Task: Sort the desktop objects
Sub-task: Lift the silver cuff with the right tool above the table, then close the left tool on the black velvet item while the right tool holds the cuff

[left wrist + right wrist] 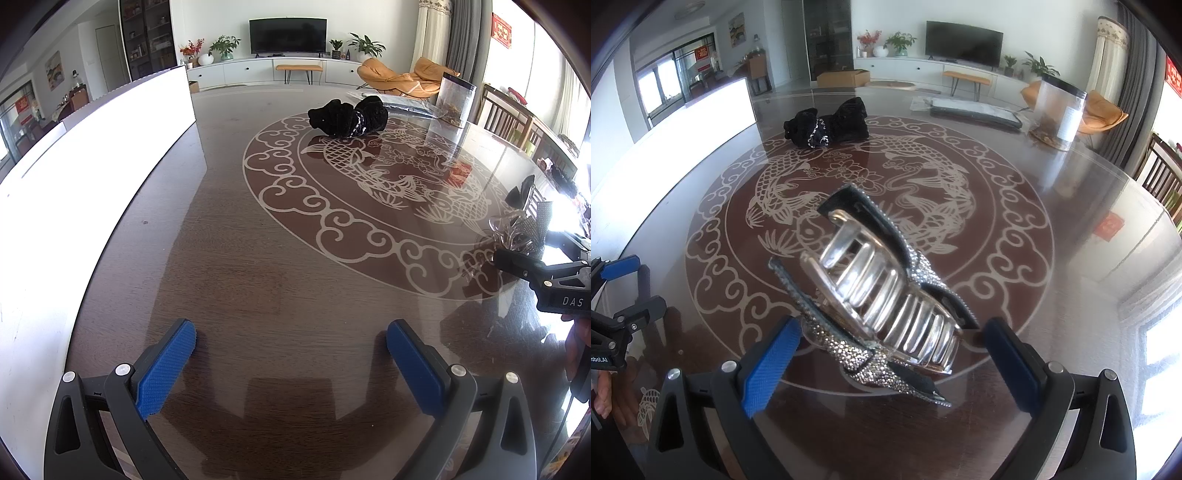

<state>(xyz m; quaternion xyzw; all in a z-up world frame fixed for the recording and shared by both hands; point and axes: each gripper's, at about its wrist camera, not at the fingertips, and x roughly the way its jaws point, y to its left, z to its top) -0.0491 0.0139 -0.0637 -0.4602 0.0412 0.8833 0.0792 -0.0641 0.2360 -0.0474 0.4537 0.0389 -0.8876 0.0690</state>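
A silver hair claw clip point(886, 291) with a rhinestone-and-black bow lies between the fingers of my right gripper point(892, 325), which stands open around it; the bow's edges reach close to both blue pads. From the left wrist view the same clip point(521, 229) sits at the far right, by the right gripper's black frame. My left gripper point(291, 328) is open low over the dark table point(258, 258), with nothing between its fingers. A black velvet hair tie point(347, 116) point(827, 127) rests farther back on the fish pattern.
A tall white box point(92, 166) point(701, 110) stands along the table's left side. At the far right of the table are a clear jar point(456, 99) point(1058, 110) and a flat grey package point(975, 110). Wooden chairs point(509, 122) line the right edge.
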